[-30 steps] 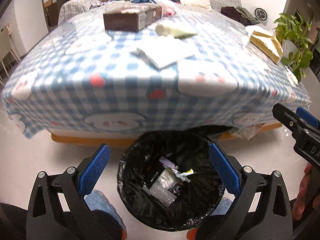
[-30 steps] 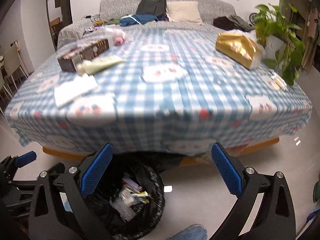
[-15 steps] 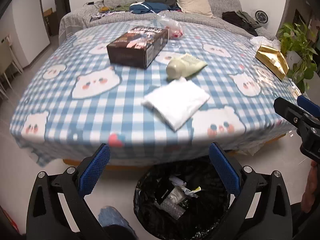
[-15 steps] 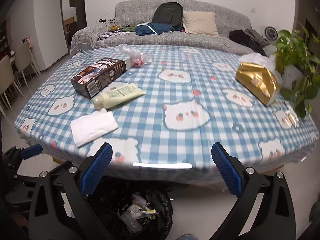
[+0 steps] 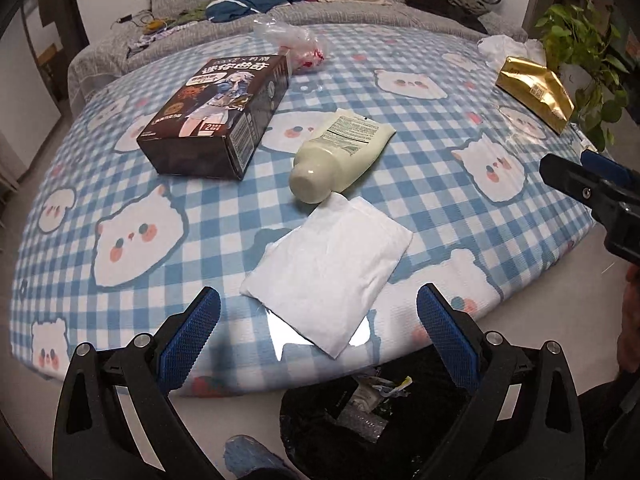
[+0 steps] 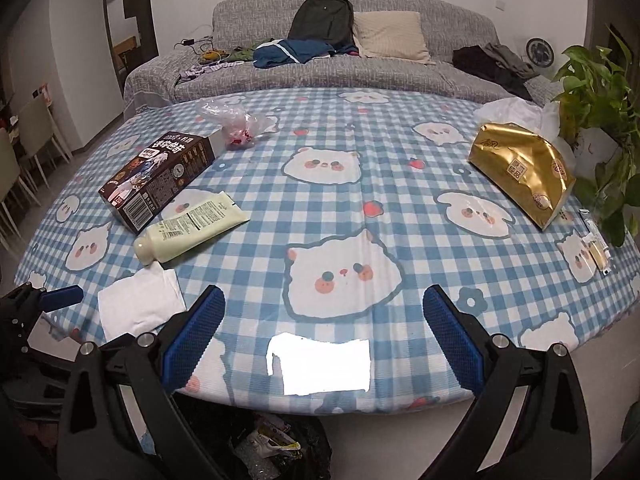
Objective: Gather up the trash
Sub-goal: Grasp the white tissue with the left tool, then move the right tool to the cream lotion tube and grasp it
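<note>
Box label: my view's upper left, dark box (image 5: 218,114) shows a readable "2"; other print illegible.
Left tool (image 5: 318,342): spread apart, holding nothing.
Right tool (image 6: 324,342): spread apart, holding nothing.

The left gripper (image 5: 318,320) hangs over the near edge of the table (image 5: 200,216), its blue-padded jaws spread wide with nothing between them. Just beyond lies a white folded napkin (image 5: 332,272), its far corner touching a pale green tube (image 5: 340,156) (cap end toward the camera). A dark box (image 5: 216,120) sits left of the tube. Below the table edge a black-lined trash bin (image 5: 376,420) holds what look like wrappers. The right gripper (image 5: 592,184) shows at the right margin.
</note>
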`<state>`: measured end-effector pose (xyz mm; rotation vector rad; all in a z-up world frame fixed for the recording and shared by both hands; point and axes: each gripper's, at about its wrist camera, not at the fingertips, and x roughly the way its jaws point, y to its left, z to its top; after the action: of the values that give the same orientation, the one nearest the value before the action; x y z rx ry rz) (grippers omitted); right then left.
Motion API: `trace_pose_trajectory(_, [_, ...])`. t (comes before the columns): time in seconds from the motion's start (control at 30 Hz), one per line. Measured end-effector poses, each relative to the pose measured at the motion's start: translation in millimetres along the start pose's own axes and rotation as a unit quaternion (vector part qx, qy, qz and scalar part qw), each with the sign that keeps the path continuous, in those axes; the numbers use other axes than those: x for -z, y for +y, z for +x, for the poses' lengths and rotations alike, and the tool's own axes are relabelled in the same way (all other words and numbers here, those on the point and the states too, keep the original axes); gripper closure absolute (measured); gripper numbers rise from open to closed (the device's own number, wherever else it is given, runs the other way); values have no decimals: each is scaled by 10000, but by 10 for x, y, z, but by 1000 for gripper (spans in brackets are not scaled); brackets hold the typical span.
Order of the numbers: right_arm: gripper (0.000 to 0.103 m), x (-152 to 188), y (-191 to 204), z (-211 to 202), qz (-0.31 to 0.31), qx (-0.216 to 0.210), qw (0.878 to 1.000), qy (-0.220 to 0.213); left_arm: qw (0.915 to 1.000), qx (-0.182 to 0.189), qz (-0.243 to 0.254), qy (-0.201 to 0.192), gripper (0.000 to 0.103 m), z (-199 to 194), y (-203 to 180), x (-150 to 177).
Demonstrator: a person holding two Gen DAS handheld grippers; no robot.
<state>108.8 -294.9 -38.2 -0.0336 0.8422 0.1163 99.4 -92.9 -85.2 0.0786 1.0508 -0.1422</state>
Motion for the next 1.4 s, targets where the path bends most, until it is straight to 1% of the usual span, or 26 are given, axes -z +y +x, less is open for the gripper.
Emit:
trace_pose_trajectory(0.07, [8, -36, -31, 35, 17, -17, 10000, 36, 10000, 13, 56, 81, 8, 65, -7, -27])
trace_pose_trajectory(0.13, [8, -61, -50, 68, 51, -19, 10000, 59, 9998, 23, 103, 150, 14, 121, -18, -49])
trace_pose_trajectory(0.17, [8, -69, -59, 80, 75, -28, 9999, 71, 9998, 32, 122, 180, 15, 145, -22, -56])
trace_pose_trajectory(0.23, [8, -89, -77, 102, 124, -33, 9999, 91, 9995, 80, 187, 243, 25, 189, -43, -65])
trace_pose_trajectory(0.3, [8, -104, -85, 116, 155, -49, 9998, 104, 9992, 57, 285, 281, 28, 224, -71, -58])
trace_pose_trajectory(0.33, [8, -107, -83, 117, 157, -53, 9998, 100, 9991, 75, 349, 236, 33, 214, -87, -52])
trace_pose_trajectory(0.37, [8, -104, -76, 119, 147, -42, 9998, 100, 9989, 89, 392, 227, 36, 199, -104, -58])
trace_pose_trajectory(0.43, [8, -110, -74, 123, 134, -26, 9998, 118, 9986, 120, 456, 234, 55, 161, -129, -63])
trace_pose_trajectory(0.47, [8, -114, -67, 127, 139, -19, 9998, 128, 9986, 115, 446, 248, 60, 147, -128, -63])
trace_pose_trajectory(0.5, [8, -117, -57, 128, 149, -18, 9998, 138, 9987, 99, 423, 254, 70, 141, -117, -58])
trace_pose_trajectory(0.53, [8, -119, -43, 124, 154, -15, 9998, 145, 9989, 74, 378, 258, 83, 128, -99, -52])
trace_pose_trajectory(0.6, [8, -121, 4, 114, 113, 9, 9998, 138, 9993, 106, 256, 270, 98, 108, -43, -28])
trace_pose_trajectory(0.63, [8, -121, 25, 110, 87, 22, 9999, 140, 9993, 189, 176, 289, 100, 93, -13, -11])
trace_pose_trajectory(0.7, [8, -119, 72, 101, 54, 41, 9999, 154, 9991, 257, 106, 306, 101, 53, 20, 32])
trace_pose_trajectory(0.83, [8, -137, 162, 95, 89, 69, 9998, 181, 9996, 221, -8, 149, 101, -101, 122, 92])
trace_pose_trajectory(0.93, [8, -175, 263, 96, 136, 103, 9997, 184, 9996, 217, -187, 24, 101, -233, 301, 99])
trace_pose_trajectory(1.17, [8, -294, 582, 180, 284, -37, 9992, 269, 9970, -84, -741, -213, 101, -365, 836, 54])
trace_pose_trajectory(1.3, [8, -372, 799, 282, 417, -118, 9984, 376, 9942, -257, -987, -328, 101, -402, 1061, -29])
trace_pose_trajectory(1.4, [8, -418, 942, 362, 533, -176, 9973, 475, 9922, -252, -1164, -364, 101, -413, 1196, -91])
